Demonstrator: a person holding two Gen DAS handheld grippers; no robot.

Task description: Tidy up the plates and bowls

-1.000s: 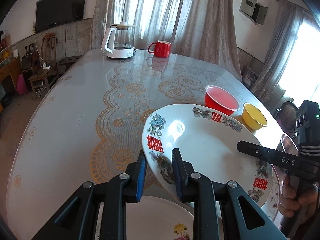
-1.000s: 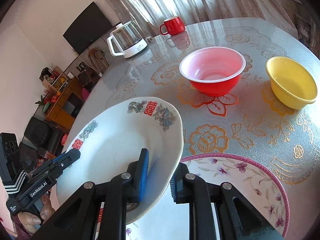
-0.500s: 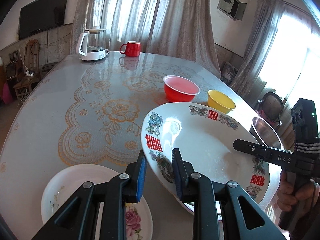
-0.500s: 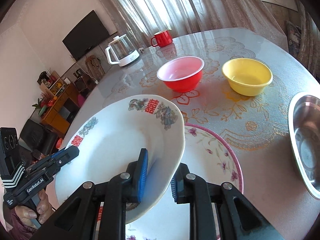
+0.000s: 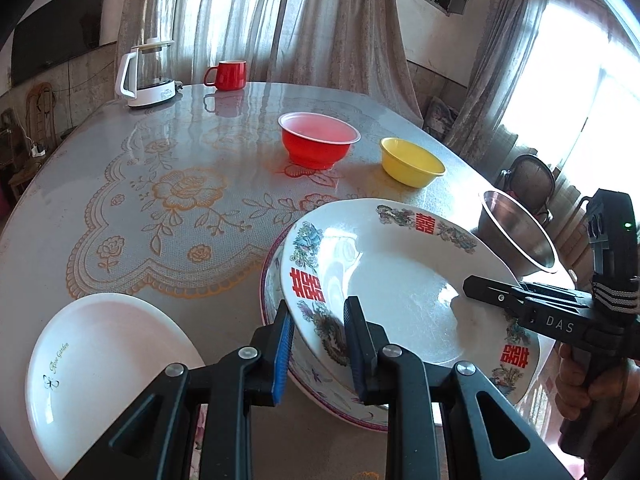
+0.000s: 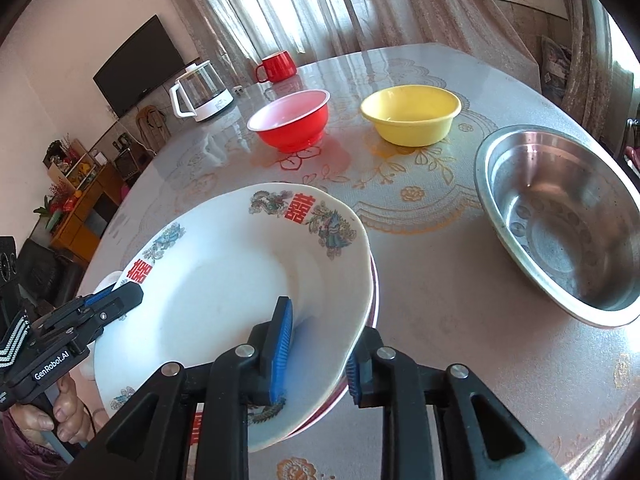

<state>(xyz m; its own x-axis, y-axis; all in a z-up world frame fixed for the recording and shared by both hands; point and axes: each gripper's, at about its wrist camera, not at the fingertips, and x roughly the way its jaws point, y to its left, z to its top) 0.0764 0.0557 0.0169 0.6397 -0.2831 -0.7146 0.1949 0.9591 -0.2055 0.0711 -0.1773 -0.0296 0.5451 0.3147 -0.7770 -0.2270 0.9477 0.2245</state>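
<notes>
A white plate with red characters lies tilted on a pink-rimmed floral plate at the near table edge. My left gripper is shut on its near rim, one pad inside and one under. My right gripper straddles the opposite rim. Its jaws are opening, with the rim still between them and the pads looser than before. Each gripper shows in the other's view, held by a hand.
A plain white plate lies to the left. A red bowl, a yellow bowl and a steel bowl stand beyond and to the right. A kettle and a red mug stand at the far edge.
Both grippers carried the red-character plate sideways across the table and brought it down onto the pink-rimmed plate. The right gripper's pads have spread a little wider around the rim.
</notes>
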